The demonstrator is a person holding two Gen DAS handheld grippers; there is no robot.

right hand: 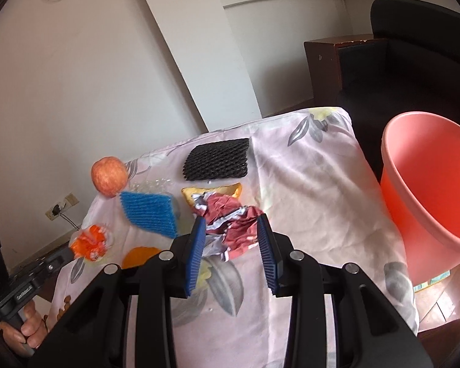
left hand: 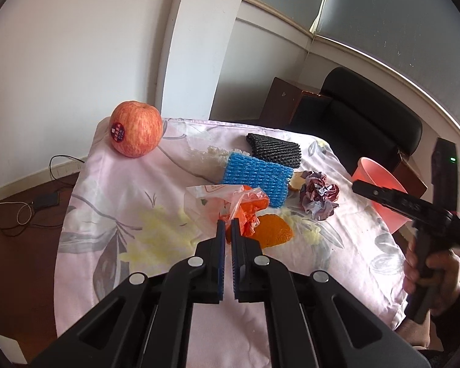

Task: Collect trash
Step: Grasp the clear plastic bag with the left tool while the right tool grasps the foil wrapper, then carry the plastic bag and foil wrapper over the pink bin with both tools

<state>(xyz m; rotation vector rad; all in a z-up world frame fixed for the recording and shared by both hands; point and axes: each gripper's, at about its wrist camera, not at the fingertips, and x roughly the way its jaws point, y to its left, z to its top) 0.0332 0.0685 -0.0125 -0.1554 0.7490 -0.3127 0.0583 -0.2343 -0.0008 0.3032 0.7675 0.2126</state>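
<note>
My left gripper [left hand: 228, 225] is shut on the edge of a clear plastic bag with orange contents [left hand: 230, 202], which rests on the flowered cloth [left hand: 107, 214]; the bag also shows in the right wrist view [right hand: 90, 242]. My right gripper [right hand: 231, 224] is open, its fingers on either side of a crumpled red and silver wrapper [right hand: 230, 227], seen in the left wrist view too [left hand: 319, 194]. An orange peel [left hand: 273, 230], a blue foam net [left hand: 254, 179] and a black foam net [left hand: 274, 148] lie nearby. A salmon-pink bin [right hand: 435, 196] stands at the table's right edge.
A red apple [left hand: 136, 128] sits at the far left corner of the cloth. A piece of yellow peel [right hand: 211, 191] lies behind the wrapper. A black chair [left hand: 368, 116] and a brown cabinet [left hand: 286, 101] stand beyond the table. Cables lie on the floor to the left [left hand: 30, 205].
</note>
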